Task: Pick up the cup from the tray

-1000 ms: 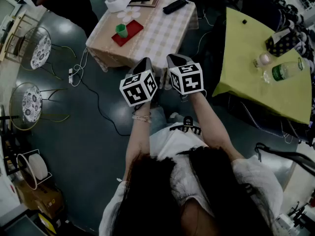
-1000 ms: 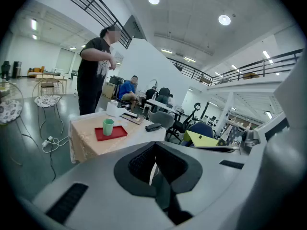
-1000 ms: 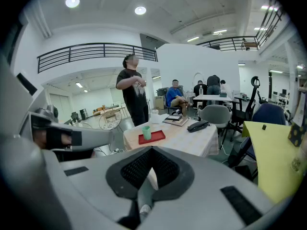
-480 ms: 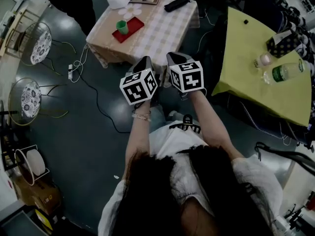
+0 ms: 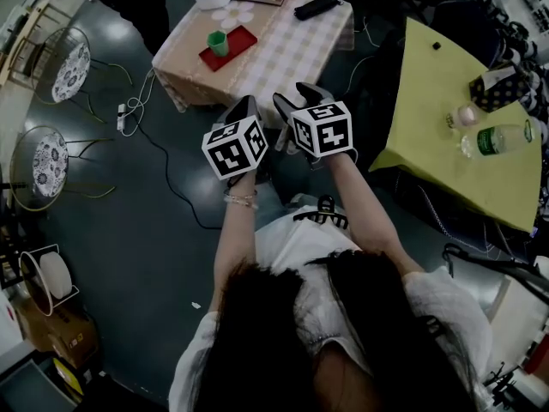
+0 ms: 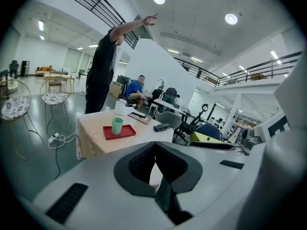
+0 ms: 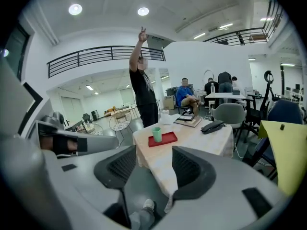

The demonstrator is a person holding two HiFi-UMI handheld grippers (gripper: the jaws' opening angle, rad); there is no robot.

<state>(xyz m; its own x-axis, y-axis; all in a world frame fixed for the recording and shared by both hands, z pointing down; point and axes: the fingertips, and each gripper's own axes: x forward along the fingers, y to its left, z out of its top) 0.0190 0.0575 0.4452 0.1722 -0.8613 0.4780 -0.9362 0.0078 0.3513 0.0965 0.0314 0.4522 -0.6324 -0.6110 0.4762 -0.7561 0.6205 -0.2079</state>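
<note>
The approach is only beginning: the green cup (image 5: 218,43) is standing on the red tray (image 5: 241,45) on the desk (image 5: 296,45), well ahead, with the left tongs (image 6: 154,150) clenched empty and the right tongs (image 7: 153,164) opening on nothing, likely needing carrying forward around the cup.

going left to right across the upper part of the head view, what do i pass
round patterned chair seat → white power strip on the floor → green cup on the red tray → black remote → plastic bottle on the yellow-green table
</note>
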